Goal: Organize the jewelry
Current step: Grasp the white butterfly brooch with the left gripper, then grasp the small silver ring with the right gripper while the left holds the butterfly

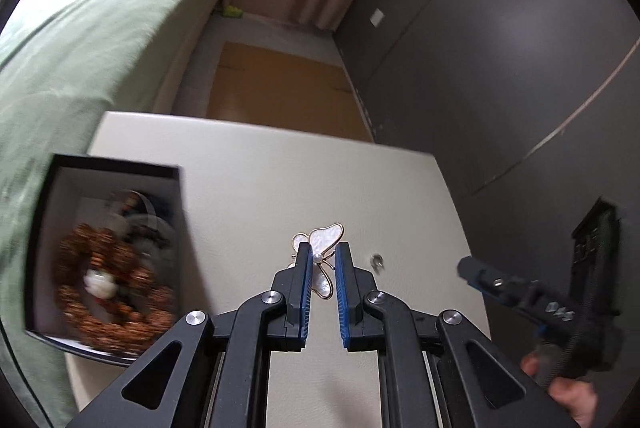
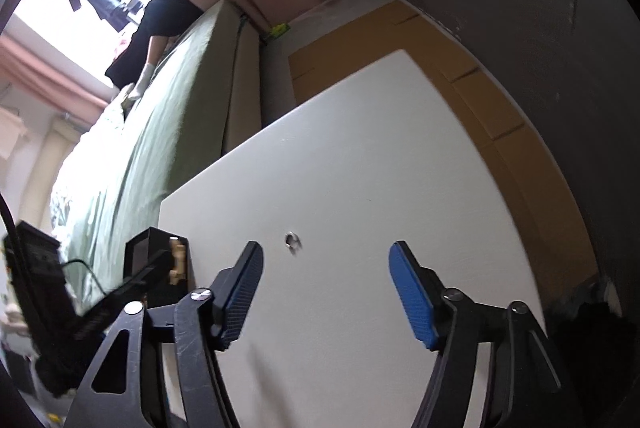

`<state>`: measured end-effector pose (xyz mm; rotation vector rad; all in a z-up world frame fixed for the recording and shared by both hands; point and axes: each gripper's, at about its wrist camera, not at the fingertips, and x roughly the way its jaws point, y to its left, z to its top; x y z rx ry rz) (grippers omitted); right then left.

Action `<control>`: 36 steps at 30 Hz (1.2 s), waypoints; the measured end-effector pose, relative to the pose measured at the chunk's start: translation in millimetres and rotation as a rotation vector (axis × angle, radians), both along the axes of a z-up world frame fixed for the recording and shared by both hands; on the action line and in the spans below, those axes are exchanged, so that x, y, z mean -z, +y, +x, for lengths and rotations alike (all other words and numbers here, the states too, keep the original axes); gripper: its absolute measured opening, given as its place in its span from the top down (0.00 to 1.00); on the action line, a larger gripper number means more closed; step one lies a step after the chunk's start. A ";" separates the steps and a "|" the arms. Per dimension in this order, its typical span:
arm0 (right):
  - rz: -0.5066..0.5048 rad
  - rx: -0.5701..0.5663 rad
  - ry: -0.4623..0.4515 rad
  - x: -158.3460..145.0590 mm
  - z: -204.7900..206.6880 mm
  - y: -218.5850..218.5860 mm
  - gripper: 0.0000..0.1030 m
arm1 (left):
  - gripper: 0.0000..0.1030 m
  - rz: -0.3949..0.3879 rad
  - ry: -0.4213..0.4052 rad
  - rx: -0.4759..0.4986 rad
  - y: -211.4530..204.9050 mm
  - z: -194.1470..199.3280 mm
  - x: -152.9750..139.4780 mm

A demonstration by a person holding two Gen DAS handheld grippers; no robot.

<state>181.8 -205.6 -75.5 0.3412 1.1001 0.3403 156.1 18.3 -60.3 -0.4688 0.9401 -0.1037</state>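
Left gripper (image 1: 323, 270) is nearly closed, its blue pads clamped on a butterfly-shaped brooch with pearly white wings and gold outline (image 1: 325, 240). The brooch sticks out between the fingertips, one wing above them and one below in the left wrist view, a small pearl bead at its middle; whether it is lifted clear of the white rectangular surface (image 1: 260, 179) I cannot tell.

Right gripper (image 2: 326, 278) is about half open with nothing between its pads, pointing down at the surface. A small silver ring-like piece (image 2: 293, 242) lies on the bare surface just ahead of the right gripper's fingertips, nearer its left finger, untouched. In the left wrist view the same piece (image 1: 377, 261) sits just right of the left gripper's tip, apart from the brooch.

An open black square box with pale lining (image 1: 44, 228) stands at the surface's left edge, beside the bed. Inside it lies a blurred bracelet of brown wooden beads (image 1: 108, 288) with a white stone at its centre, plus some darker items too blurred to name.

The right gripper's black body and the hand (image 1: 572, 396) holding it show at the right edge of the left wrist view, past the surface's right edge. A green-sheeted bed (image 1: 80, 39) runs along the surface's left side. Brown cardboard (image 1: 280, 83) lies on the floor beyond the far edge.
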 end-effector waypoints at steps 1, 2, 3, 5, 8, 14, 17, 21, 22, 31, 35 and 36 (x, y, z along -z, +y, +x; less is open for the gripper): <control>-0.013 -0.010 -0.005 1.8 1.2 5.4 0.43 | 0.89 -0.003 -0.004 -0.016 7.0 -2.1 -3.0; -0.023 -0.018 -0.006 3.6 2.0 9.7 0.46 | 0.89 -0.011 -0.007 -0.030 13.7 -4.3 -4.7; -0.030 -0.027 -0.007 5.0 3.0 13.9 0.49 | 0.89 -0.019 -0.009 -0.041 19.6 -5.8 -6.6; -0.049 -0.054 -0.008 9.4 4.4 24.2 0.58 | 0.89 -0.030 -0.015 -0.057 29.4 -9.1 -9.4; -0.086 -0.077 -0.013 13.7 5.7 36.8 0.63 | 0.89 -0.042 -0.021 -0.078 45.5 -14.3 -14.5; -0.181 -0.103 -0.050 16.3 5.8 61.8 0.65 | 0.89 -0.049 -0.021 -0.104 62.4 -19.0 -16.9; -0.223 -0.115 -0.065 20.4 5.8 72.4 0.66 | 0.89 -0.047 -0.024 -0.113 70.5 -24.8 -20.0; -0.294 -0.127 -0.072 27.4 6.0 82.9 0.67 | 0.89 -0.036 -0.020 -0.121 78.8 -28.4 -20.4; -0.310 -0.129 -0.076 28.1 7.2 85.8 0.70 | 0.89 -0.033 -0.017 -0.125 81.3 -29.2 -20.3; -0.382 -0.150 -0.108 25.3 1.2 90.7 0.86 | 0.89 -0.026 0.026 -0.152 100.9 -32.1 -14.6; -0.332 -0.147 -0.132 13.8 -5.2 92.1 0.86 | 0.84 -0.012 0.045 -0.177 110.1 -30.0 -14.3; -0.313 -0.148 -0.137 10.2 -7.2 92.5 0.86 | 0.75 -0.011 0.048 -0.184 113.0 -30.4 -15.3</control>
